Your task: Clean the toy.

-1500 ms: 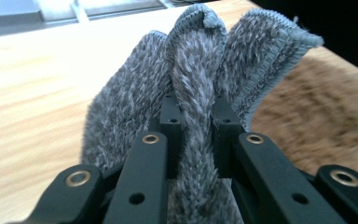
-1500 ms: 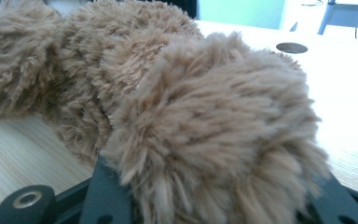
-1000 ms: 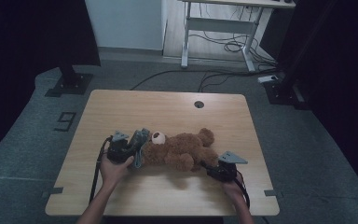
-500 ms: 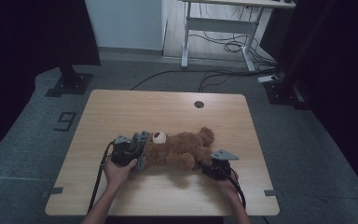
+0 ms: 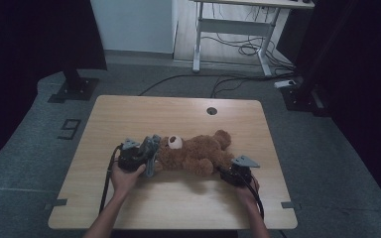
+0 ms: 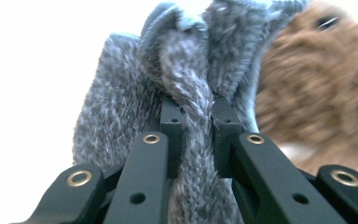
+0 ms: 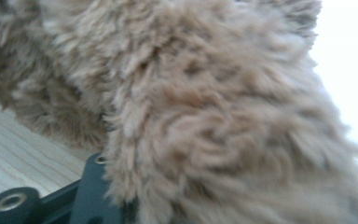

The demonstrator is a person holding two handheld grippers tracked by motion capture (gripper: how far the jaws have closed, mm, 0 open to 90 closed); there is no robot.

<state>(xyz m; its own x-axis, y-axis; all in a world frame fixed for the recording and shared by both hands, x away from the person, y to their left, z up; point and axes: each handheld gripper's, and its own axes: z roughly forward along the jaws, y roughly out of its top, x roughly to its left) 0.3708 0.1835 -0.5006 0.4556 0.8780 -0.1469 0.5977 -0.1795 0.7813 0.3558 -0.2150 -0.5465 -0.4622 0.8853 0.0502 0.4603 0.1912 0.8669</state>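
The right claw (image 5: 229, 172), low and right of centre in the high view, has just been opening, the teddy bear's (image 5: 197, 153) leg between its jaws; whether it grips I cannot tell. The left claw (image 5: 149, 151) is clamped on the grey knit cloth (image 6: 186, 88) beside the bear's head, mid-desk (image 5: 178, 111)

Black jaws, brass-ringed holes, grey plates, black cables

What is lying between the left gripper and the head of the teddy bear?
In the high view, a grey knitted cloth lies between the left gripper and the teddy bear. The left gripper view shows the jaws shut on it.
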